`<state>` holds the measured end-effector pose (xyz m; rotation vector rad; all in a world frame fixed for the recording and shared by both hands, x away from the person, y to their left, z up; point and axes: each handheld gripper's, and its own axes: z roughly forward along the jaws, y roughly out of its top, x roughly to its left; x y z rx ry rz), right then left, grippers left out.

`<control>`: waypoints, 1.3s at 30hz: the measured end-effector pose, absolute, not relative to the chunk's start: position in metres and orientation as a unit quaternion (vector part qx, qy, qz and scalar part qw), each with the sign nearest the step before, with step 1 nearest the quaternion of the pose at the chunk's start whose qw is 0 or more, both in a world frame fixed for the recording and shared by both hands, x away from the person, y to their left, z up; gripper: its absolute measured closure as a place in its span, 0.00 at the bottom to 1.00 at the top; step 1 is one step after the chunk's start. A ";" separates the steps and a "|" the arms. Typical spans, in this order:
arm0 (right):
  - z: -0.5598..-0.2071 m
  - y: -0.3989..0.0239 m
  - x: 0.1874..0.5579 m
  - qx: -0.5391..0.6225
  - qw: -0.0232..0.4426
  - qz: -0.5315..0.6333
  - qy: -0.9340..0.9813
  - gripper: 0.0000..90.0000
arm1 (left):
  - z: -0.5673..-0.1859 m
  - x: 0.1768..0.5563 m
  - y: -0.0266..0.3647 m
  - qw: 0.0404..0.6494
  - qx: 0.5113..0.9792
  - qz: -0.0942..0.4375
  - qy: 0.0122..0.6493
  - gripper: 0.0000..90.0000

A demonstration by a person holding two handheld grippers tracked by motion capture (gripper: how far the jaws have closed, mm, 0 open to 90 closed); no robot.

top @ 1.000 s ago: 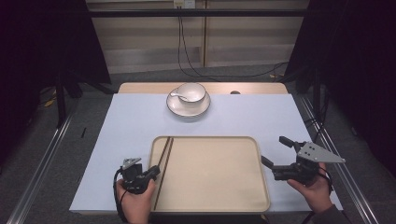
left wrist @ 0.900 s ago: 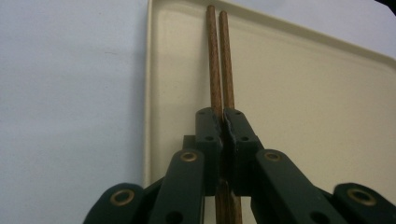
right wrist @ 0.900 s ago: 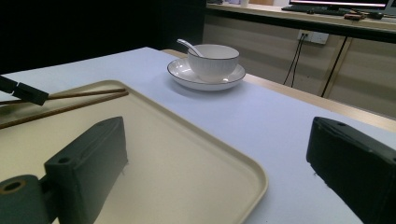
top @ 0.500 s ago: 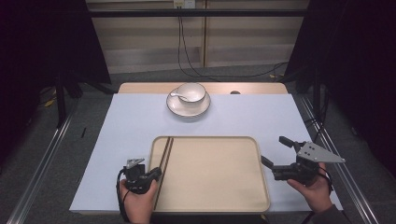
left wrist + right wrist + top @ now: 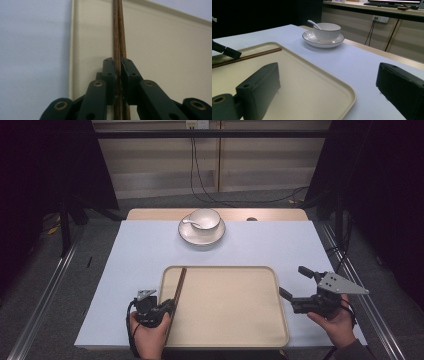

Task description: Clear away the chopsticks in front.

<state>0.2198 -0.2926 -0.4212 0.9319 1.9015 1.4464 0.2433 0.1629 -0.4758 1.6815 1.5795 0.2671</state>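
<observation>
Left gripper (image 5: 117, 68) jaws pinch the chopsticks (image 5: 176, 292) on the tray (image 5: 230, 340), maybe loosening a bit. Right gripper (image 5: 295, 287) jaws open, w/ nothing inside. Best let go slow & lift straight.

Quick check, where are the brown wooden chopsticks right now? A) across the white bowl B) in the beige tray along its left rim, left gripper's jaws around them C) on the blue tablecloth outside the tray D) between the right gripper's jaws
B: the brown wooden chopsticks lie inside the beige tray near its left rim, and the left gripper has its black jaws closed around their near end, as its own view shows.
</observation>
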 end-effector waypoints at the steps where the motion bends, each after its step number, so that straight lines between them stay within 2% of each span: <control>1: -0.421 -0.293 0.220 0.348 0.285 0.541 0.711 0.05 | -0.476 0.243 0.163 0.398 0.664 0.105 0.624 0.90; 11: -0.422 -0.294 0.220 0.353 0.284 0.541 0.708 0.05 | -0.467 0.248 0.163 0.418 0.665 0.112 0.608 0.79; 13: -0.421 -0.295 0.219 0.352 0.286 0.542 0.708 0.05 | -0.462 0.251 0.164 0.433 0.657 0.120 0.605 0.73; 22: -0.422 -0.297 0.218 0.355 0.287 0.539 0.708 0.05 | -0.446 0.261 0.168 0.471 0.646 0.128 0.587 0.62; 25: -0.422 -0.299 0.217 0.356 0.286 0.541 0.706 0.05 | -0.440 0.265 0.169 0.483 0.645 0.136 0.577 0.53; 26: -0.422 -0.299 0.217 0.356 0.286 0.541 0.706 0.05 | -0.438 0.266 0.170 0.485 0.646 0.138 0.573 0.53; 27: -0.422 -0.298 0.217 0.356 0.286 0.542 0.705 0.05 | -0.436 0.268 0.170 0.492 0.645 0.145 0.566 0.44; 28: -0.422 -0.298 0.217 0.356 0.286 0.542 0.705 0.05 | -0.435 0.270 0.170 0.499 0.644 0.154 0.559 0.44; 29: -0.422 -0.298 0.216 0.355 0.285 0.543 0.706 0.05 | -0.433 0.272 0.169 0.505 0.641 0.161 0.555 0.33; 31: -0.422 -0.298 0.216 0.352 0.287 0.540 0.709 0.05 | -0.430 0.275 0.168 0.520 0.637 0.168 0.543 0.27; 39: -0.420 -0.294 0.214 0.351 0.295 0.537 0.708 0.05 | -0.413 0.293 0.169 0.557 0.634 0.183 0.504 0.19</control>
